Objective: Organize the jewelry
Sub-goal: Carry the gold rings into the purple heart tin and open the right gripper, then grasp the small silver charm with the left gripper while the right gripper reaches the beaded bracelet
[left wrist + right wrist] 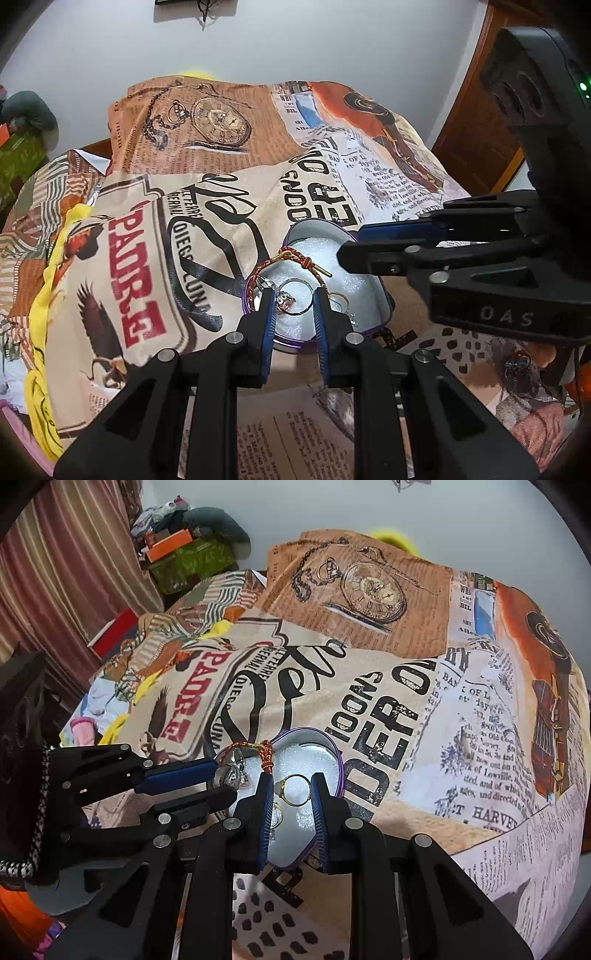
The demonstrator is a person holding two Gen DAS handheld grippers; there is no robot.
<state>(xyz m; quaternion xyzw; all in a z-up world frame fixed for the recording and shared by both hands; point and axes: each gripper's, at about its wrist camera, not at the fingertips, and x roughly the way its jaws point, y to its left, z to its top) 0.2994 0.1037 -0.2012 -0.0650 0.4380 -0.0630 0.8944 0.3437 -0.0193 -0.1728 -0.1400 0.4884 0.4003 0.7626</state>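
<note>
A heart-shaped purple tin (295, 229) with white foam lining sits on a printed bedspread; it also shows in the right wrist view (338, 760). Inside lie a red-and-gold cord bracelet (291, 258), a silver ring with a stone (286, 297) and a gold ring (293, 790). My left gripper (291, 299) is open over the tin's near part, its fingers either side of the silver ring. My right gripper (291, 788) is open, its fingers either side of the gold ring. It enters the left wrist view from the right (347, 251). Neither holds anything.
The newspaper-print bedspread (406, 709) covers the whole surface in folds. Yellow cloth (40, 332) lies at the left edge. Boxes and clothes (184, 550) are piled by a striped curtain at far left. A small beaded piece (517, 363) lies on the spread at right.
</note>
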